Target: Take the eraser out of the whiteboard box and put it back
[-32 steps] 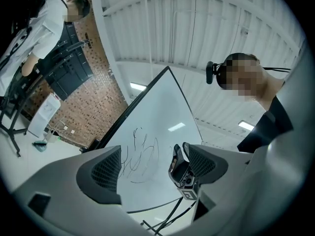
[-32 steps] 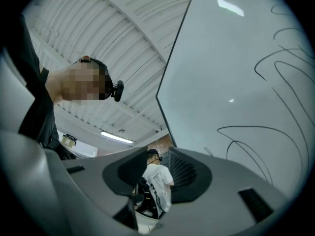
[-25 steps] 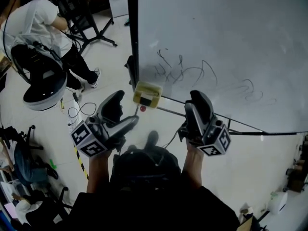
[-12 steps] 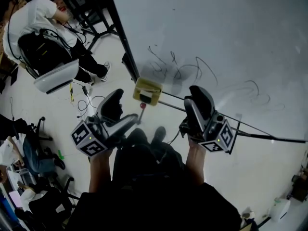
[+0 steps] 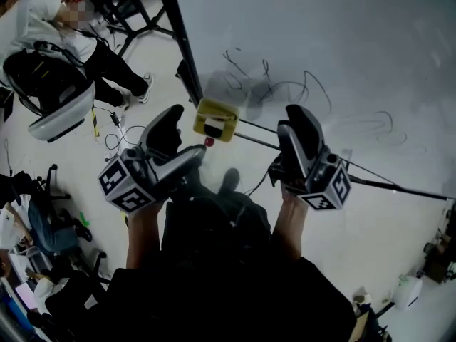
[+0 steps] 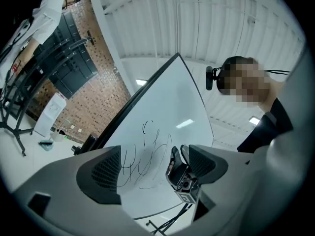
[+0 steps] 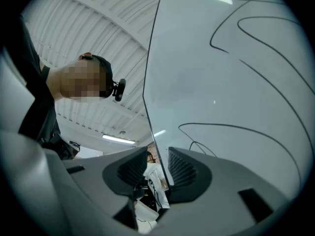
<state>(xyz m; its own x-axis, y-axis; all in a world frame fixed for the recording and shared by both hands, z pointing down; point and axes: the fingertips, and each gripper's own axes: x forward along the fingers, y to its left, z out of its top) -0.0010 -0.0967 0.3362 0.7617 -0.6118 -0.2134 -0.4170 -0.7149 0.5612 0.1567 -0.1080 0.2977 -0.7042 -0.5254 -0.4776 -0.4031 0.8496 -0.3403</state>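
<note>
The yellow whiteboard box (image 5: 216,119) hangs at the lower left corner of the scribbled whiteboard (image 5: 335,55). A small dark and white thing shows in its open top; I cannot tell whether it is the eraser. My left gripper (image 5: 177,142) is open just left of the box, apart from it. In the left gripper view its jaws (image 6: 155,168) stand wide, with only the board's scribbles (image 6: 147,154) and the other gripper behind them. My right gripper (image 5: 295,123) points at the board to the right of the box. Its jaws (image 7: 157,170) are open, with nothing between them.
A person in a white shirt (image 5: 46,16) sits on a chair (image 5: 53,109) at the upper left, with cables (image 5: 114,130) on the floor nearby. The board's tray rail (image 5: 385,187) runs right from the box. My own shoe (image 5: 228,182) is below the box.
Both grippers have edged forward toward the board. The left one now lies level with the box instead of below it. The head camera has swung, shifting the seated person upward.
</note>
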